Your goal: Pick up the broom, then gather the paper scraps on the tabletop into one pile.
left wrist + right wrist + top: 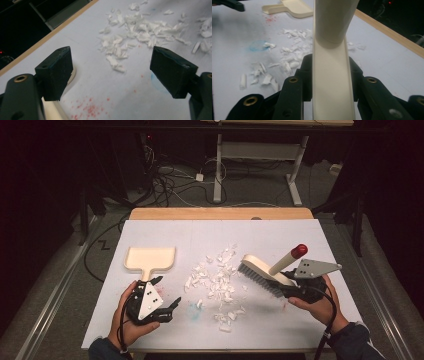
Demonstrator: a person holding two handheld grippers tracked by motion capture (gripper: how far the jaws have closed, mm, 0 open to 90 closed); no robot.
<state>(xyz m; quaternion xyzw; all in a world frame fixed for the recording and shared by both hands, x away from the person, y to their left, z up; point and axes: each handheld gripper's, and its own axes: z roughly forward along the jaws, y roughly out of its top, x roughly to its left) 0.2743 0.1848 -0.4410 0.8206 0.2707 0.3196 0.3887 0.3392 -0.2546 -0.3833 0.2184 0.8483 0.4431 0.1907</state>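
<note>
Your right gripper [292, 287] is clamped on the brush [265, 272] near the table's [300, 235] right edge. The brush's long axis runs diagonally: bristles [254, 276] toward the table's middle and the scraps [216, 277], red-tipped handle [299, 251] slanting up toward the far right corner. In the right gripper view the cream brush back [332, 82] sits pinched between the jaws.

Your left gripper [162, 295] is spread wide with nothing between the jaws, near the front left corner, just in front of the dustpan's [150, 258] handle. The dustpan lies flat, its mouth toward the far edge, handle toward you.

The scraps lie between dustpan and brush. Faint red and blue stains [87, 107] mark the table near your left gripper. No writing is readable.
</note>
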